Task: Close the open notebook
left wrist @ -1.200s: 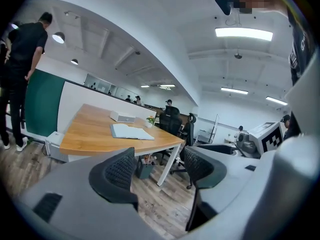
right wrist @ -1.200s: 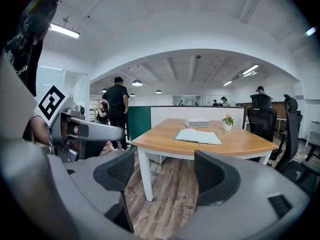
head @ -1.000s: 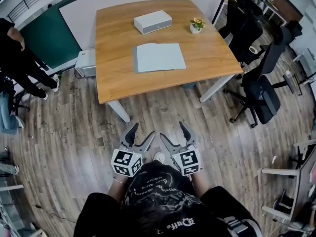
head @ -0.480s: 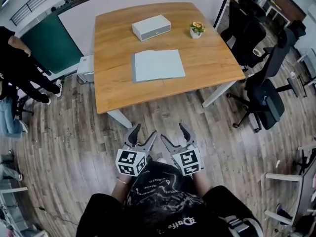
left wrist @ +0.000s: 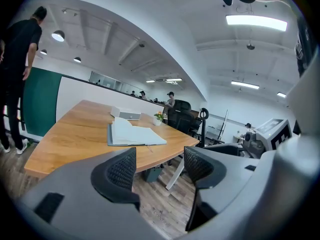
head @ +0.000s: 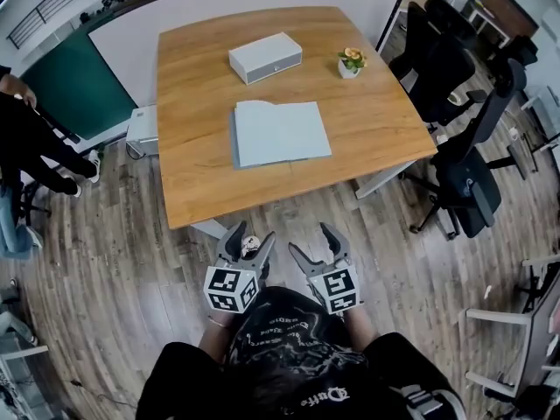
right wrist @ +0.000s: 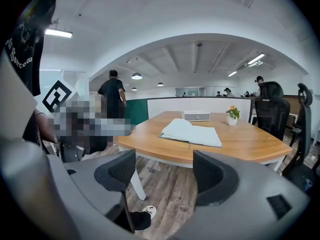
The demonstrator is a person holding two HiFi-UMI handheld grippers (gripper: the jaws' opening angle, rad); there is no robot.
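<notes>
The notebook (head: 280, 132) lay open and flat mid-tabletop (head: 197, 178), nearer the front edge. The left gripper (head: 252, 234) and right gripper (head: 311, 240) hung over the floor short of that edge, jaws wide and empty, probably ready for the cover.

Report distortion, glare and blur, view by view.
Head view: fisheye bows the table edges; notebook sharp, evenly lit. Left gripper view: black vignetted corners, ceiling light panel blown out. Right gripper view: mosaic patch at left, straight lines bent.
</notes>
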